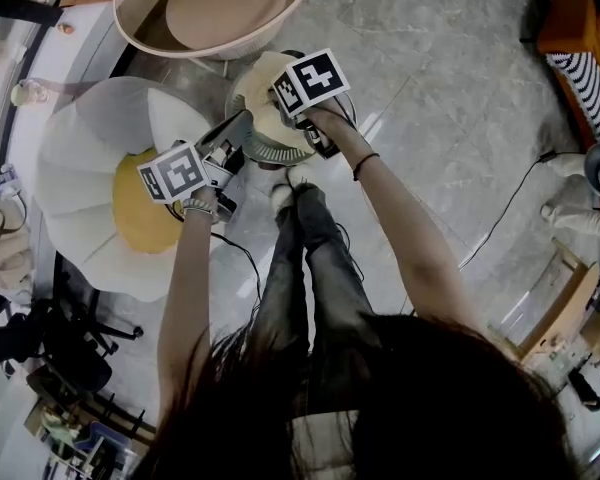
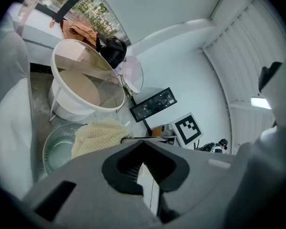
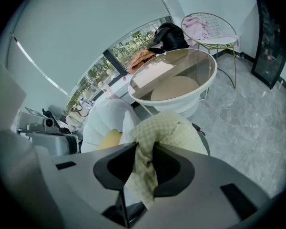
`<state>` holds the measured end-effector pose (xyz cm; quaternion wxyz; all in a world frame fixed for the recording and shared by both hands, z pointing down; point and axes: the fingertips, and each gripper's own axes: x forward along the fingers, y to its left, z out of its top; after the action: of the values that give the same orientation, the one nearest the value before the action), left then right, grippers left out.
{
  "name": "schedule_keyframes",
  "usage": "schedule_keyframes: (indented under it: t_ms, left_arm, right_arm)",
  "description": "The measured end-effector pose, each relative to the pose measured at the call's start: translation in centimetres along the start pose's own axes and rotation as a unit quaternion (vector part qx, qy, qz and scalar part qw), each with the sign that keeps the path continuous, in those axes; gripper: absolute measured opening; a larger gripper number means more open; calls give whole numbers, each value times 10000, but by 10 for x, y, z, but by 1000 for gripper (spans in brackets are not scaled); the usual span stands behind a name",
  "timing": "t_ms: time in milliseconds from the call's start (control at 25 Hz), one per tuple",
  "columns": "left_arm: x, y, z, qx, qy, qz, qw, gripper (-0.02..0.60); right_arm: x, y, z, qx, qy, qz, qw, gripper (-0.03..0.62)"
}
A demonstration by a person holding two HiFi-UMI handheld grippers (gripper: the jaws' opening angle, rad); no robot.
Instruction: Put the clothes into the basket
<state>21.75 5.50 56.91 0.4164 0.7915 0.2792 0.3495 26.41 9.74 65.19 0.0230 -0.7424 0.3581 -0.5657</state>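
While the head view looks down over the person's arms, the left gripper (image 1: pixel 238 133) reaches up to the side of a grey ribbed basket (image 1: pixel 270 156) on the pale stone floor (image 1: pixel 430 68); whether it touches the rim I cannot tell. The right gripper (image 1: pixel 280 108) hangs over the basket's mouth. A cream cloth (image 1: pixel 255 88) is bunched in the top of the basket, right under that gripper. Left of the basket stands a white petal-shaped chair (image 1: pixel 90 138) with a yellow cushion (image 1: pixel 140 213), and a round white table (image 1: pixel 220 48) stands beyond it.

In the left gripper view the jaw tips meet, clenched with nothing visible between them. Ahead and to the left the basket (image 2: pixel 57 151) stands open, with the cloth (image 2: pixel 100 135) heaped over its right side and the table (image 2: pixel 53 68) behind.

In the right gripper view the jaws grasp a fold of the cloth (image 3: pixel 174 128). The fold runs down between the pads and hangs below them, while the rest billows out just ahead. Beyond it are the chair (image 3: pixel 102 116), the cushion (image 3: pixel 109 138) and the table (image 3: pixel 176 101). Farther off, a wire chair (image 3: pixel 229 39) holds a pink garment (image 3: pixel 200 25)
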Motion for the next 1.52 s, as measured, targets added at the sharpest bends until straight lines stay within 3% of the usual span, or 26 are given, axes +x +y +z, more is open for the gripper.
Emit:
schedule_keyframes:
  t_ms: [280,520,1120,1520]
  left_arm:
    - [11,21,-11,-124,67,8,9999,11]
    - [14,32,-20,-249,119,53,9996,11]
    - [10,44,-15,-370,75,91,9992,11]
    - [0,31,-16,-316,100,109,9994,11]
  right_arm:
    - [23,-17,-9,8,-105,-207,9997,107]
    - [32,-16,-13,135,-158,-91,9997,129]
    - [41,-17,-19,151,-42,-145,9998,130]
    - [21,-3,-11,-4,-59,-195,9998,40]
